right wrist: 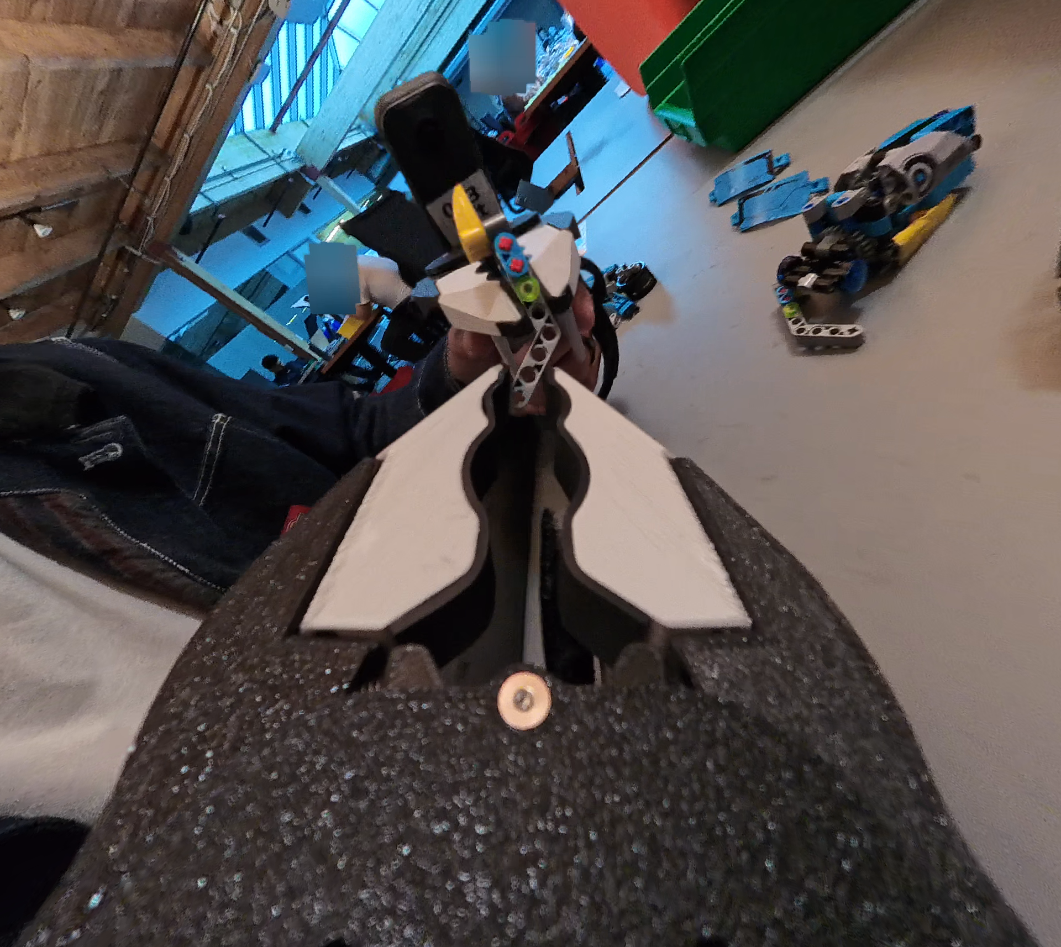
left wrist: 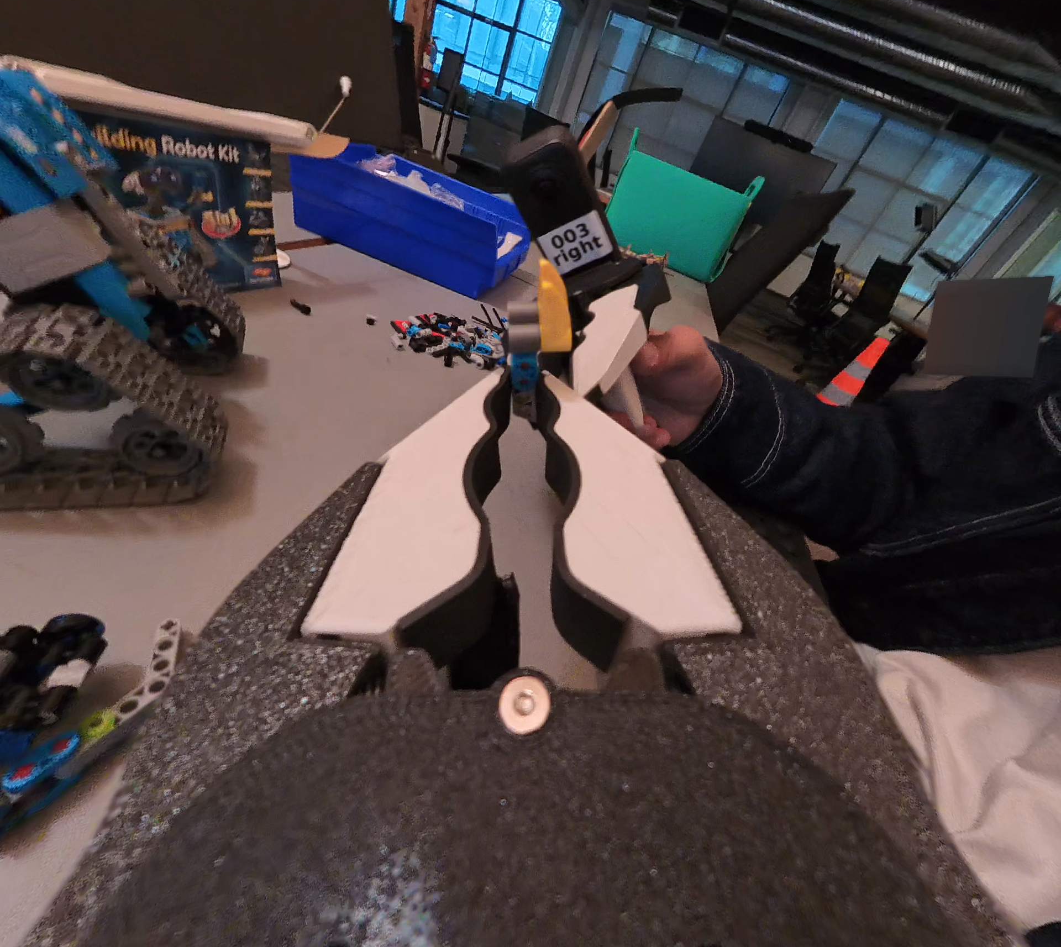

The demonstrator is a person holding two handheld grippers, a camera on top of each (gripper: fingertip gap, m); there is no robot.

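Both grippers hold one small brick assembly in the air between them, above the grey table (left wrist: 321, 403). My left gripper (left wrist: 523, 394) is shut on its blue piece (left wrist: 523, 368); a grey connector (left wrist: 523, 331) and a yellow curved piece (left wrist: 554, 311) stick up above the tips. My right gripper (right wrist: 531, 394) is shut on the assembly's grey perforated beam (right wrist: 537, 345), which carries a blue piece with red pins (right wrist: 510, 253), a lime pin and the yellow piece (right wrist: 466, 219). Each view shows the other gripper facing it, held by a hand (left wrist: 677, 380).
A tracked blue-and-grey robot model (left wrist: 115, 345), a printed box (left wrist: 189, 196), a blue bin (left wrist: 402, 219) and a pile of loose parts (left wrist: 448, 334) lie on the table's left and far side. Another partly built model (right wrist: 878, 219), blue panels (right wrist: 763, 190) and a green bin (right wrist: 804, 29) show in the right wrist view. The partly built model (right wrist: 878, 219) is about equally far from each gripper, around 20 centimeters.
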